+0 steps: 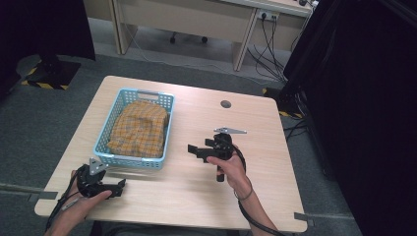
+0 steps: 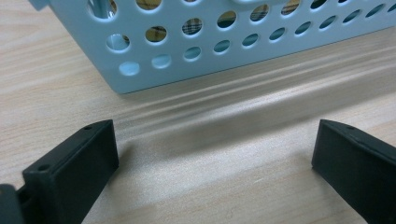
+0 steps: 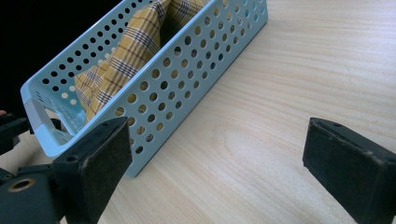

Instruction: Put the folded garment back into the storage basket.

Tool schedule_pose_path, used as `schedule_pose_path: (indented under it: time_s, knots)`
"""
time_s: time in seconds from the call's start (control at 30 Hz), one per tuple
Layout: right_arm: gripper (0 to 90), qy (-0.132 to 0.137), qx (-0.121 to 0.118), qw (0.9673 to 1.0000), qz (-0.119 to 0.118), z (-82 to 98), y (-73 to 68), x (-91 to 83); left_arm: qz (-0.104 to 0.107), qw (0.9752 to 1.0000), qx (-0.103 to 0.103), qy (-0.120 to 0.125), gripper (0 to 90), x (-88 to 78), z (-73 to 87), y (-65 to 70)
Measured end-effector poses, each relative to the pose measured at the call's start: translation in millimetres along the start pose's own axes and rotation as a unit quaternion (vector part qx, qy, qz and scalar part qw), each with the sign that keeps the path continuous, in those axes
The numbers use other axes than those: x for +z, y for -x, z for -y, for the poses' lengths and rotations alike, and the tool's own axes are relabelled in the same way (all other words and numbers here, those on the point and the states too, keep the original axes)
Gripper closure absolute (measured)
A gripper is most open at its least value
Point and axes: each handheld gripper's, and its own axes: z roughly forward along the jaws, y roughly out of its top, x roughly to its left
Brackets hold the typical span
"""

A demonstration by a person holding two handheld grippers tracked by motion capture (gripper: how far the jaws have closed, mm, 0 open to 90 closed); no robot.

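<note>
A light blue perforated basket [image 1: 164, 101] stands on the left half of the wooden table [image 1: 255, 123]. A yellow plaid cloth [image 1: 138, 129] lies bunched inside it. My left gripper [image 1: 119, 187] rests near the table's front left edge, just below the basket's near corner, and is open with nothing between its jaws. My right gripper [image 1: 193, 150] hovers right of the basket, pointing toward it, also open and empty. In the left gripper view the basket wall [image 2: 196, 60] is close ahead. In the right gripper view the basket [image 3: 187, 70] and the cloth [image 3: 126, 51] sit ahead to the left.
A small round grommet [image 1: 225, 104] is set into the table's far side. Desks [image 1: 196, 19] and cables [image 1: 268, 54] stand on the floor beyond. A dark curtain [image 1: 364, 98] hangs along the right. The other gripper [image 3: 9, 128] shows at the left edge of the right gripper view.
</note>
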Motion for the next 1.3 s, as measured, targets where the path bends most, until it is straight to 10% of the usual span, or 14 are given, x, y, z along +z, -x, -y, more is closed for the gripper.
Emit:
schedule_pose_path:
  time_s: [1.3]
  knots:
    - [8.9, -0.006, 0.000, 0.9999, 0.014, 15.8, 8.6, -14.5, 0.001, 1.0000, 0.000, 0.000, 0.0, -0.1, 0.1, -0.1]
